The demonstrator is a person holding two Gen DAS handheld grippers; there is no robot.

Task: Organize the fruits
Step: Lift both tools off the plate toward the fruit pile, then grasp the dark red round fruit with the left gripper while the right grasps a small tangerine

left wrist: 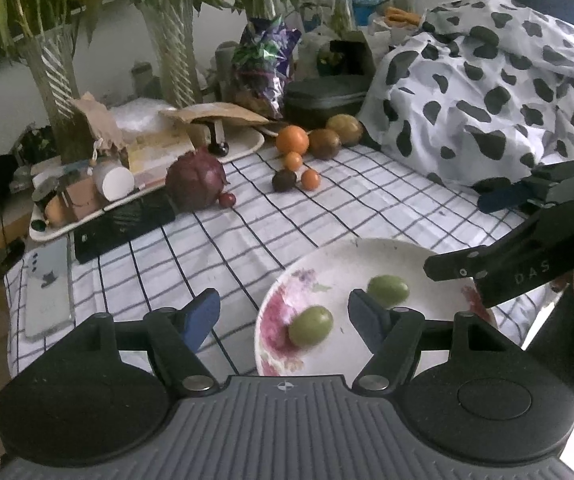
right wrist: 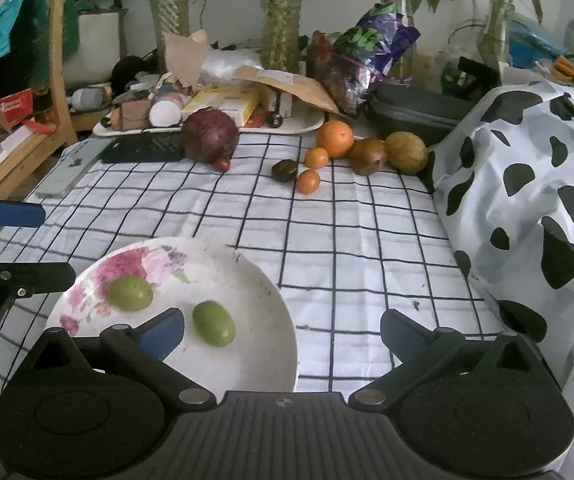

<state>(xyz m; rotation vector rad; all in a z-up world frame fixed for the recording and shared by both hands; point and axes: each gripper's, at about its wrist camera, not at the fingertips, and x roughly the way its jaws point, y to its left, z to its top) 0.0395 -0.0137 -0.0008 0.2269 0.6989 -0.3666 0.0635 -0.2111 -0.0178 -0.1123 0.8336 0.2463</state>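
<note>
With both the left claw (left wrist: 283, 318) and right claw (right wrist: 283, 334) spread empty, best reach past the plate (right wrist: 263, 280) for the small orange (right wrist: 308, 181), pinching gently

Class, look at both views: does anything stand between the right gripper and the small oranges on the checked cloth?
Nothing visible does. Bare checked cloth stretches from the open right gripper to the small oranges; the plate sits off to its left.

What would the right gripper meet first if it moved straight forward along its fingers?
Probably bare checked tablecloth: the right gripper is open, the plate lies left of its line. Farther on sit small oranges; depth is unclear.
</note>
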